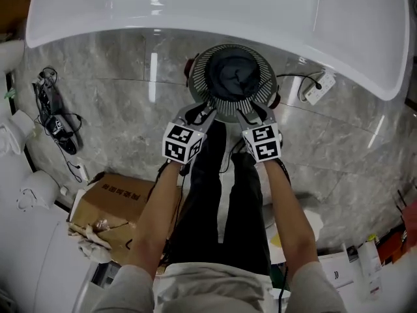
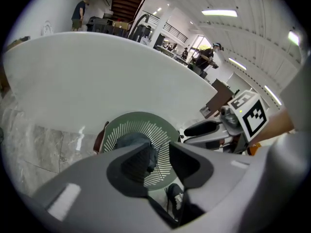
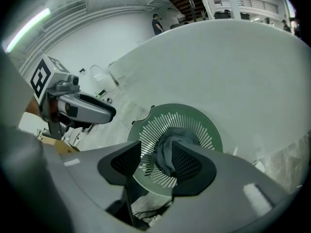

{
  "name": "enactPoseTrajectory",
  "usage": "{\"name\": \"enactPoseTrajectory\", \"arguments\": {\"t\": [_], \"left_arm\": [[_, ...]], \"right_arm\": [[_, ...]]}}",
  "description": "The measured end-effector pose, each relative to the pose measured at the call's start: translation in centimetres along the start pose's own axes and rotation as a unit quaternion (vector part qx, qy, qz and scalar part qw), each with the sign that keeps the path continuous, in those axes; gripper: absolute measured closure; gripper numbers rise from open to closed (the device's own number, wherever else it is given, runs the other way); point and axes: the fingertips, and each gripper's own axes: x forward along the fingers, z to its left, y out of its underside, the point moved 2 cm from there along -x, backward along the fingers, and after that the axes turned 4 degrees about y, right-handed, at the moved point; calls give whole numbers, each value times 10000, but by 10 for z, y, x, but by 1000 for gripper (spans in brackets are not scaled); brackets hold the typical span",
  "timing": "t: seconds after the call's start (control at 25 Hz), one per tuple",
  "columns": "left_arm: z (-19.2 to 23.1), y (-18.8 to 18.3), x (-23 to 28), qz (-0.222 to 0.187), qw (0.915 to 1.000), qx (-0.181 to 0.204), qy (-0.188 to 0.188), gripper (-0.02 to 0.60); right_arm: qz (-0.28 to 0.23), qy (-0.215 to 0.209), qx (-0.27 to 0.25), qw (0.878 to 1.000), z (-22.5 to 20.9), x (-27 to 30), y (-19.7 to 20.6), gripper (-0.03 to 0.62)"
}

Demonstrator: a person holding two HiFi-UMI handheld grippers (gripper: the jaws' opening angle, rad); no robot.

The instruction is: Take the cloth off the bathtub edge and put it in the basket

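Closest to us are our own dark trousers [image 1: 205, 201] and two bare forearms [image 1: 159, 204] that reach forward and down. To the left of our legs a cardboard box [image 1: 114, 204] lies on the grey marble floor [image 1: 117, 103].

At the end of the arms we hold the left gripper [image 1: 201, 113] and the right gripper [image 1: 256, 114] side by side, close together but apart. Each has its cube of square markers facing up, and both point steeply down at the near rim of the basket.

In the left gripper view the two dark pads stand spread with a clear gap, and we see nothing pinched between them, only the basket below. The right gripper view shows the same: jaws parted and nothing gripped.

Just past the fingertips the round green basket [image 1: 202, 70], with its slatted wall, stands on the floor. The dark cloth [image 1: 233, 74] lies bunched in the bottom of it, touching neither gripper.

To the right of the basket a white power strip [image 1: 319, 89] rests on the floor with a cable running to it. A tangle of black cables [image 1: 55, 119] sits far off to the left. Beyond the basket the white bathtub [image 1: 195, 12] curves across the top of the head view, with its outer wall right behind the basket.
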Motion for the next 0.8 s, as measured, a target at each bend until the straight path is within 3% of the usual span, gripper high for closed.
{"name": "enactPoseTrajectory", "arguments": {"t": [0.44, 0.6, 0.8], "left_arm": [[-101, -14, -66, -514, 9979, -235, -305, 399], [-141, -25, -111, -717, 9956, -390, -451, 399], [-175, -48, -176, -1085, 9907, -521, -640, 399]], "right_arm": [[-225, -166, -407, 9988, 16, -128, -16, 419], [-394, -421, -500, 9971, 35, -190, -22, 419], [-680, -438, -442, 9957, 56, -261, -50, 419]]}}
